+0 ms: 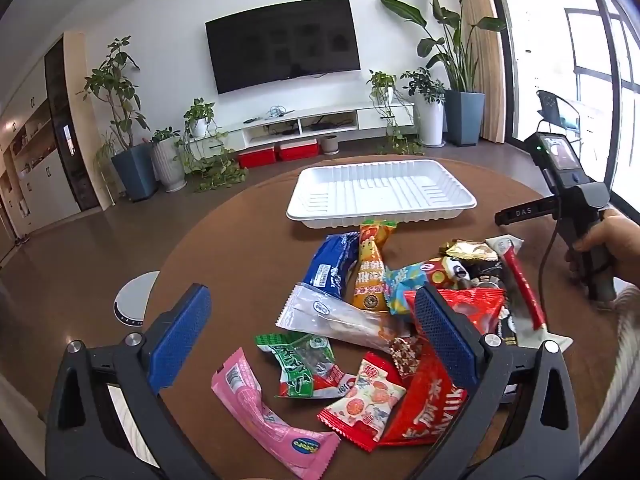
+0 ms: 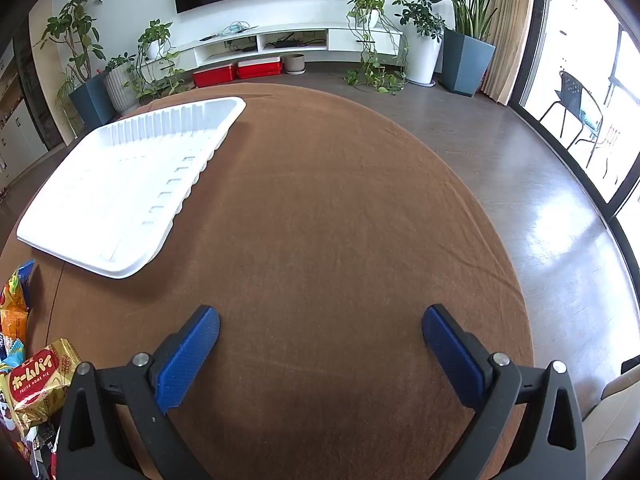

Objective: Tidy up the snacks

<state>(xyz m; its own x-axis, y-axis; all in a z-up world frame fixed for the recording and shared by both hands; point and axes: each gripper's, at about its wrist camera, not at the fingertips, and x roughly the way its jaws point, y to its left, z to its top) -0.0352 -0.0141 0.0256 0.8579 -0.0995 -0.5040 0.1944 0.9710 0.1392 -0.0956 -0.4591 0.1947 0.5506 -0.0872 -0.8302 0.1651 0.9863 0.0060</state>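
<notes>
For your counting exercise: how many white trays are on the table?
1. The white tray sits at the far side of the brown table, beyond the snack pile; none seems hidden.

A: Wall noted: dark television (image 1: 283, 42) mounted above a white media console (image 1: 320, 120).

B: Red boxes (image 1: 278, 154) logged beneath it; potted plants (image 1: 460, 60) flanking. Brown cloth surface (image 2: 340, 220) recorded; chair (image 2: 576, 104) seen beyond the window.

I'm in a home living room | wall-mounted TV (image 1: 282, 44) | low white media console (image 1: 320, 122) | potted plants (image 1: 460, 60) | curtained floor-length windows (image 2: 580, 80) | brown-clothed round table (image 2: 340, 220)
</notes>
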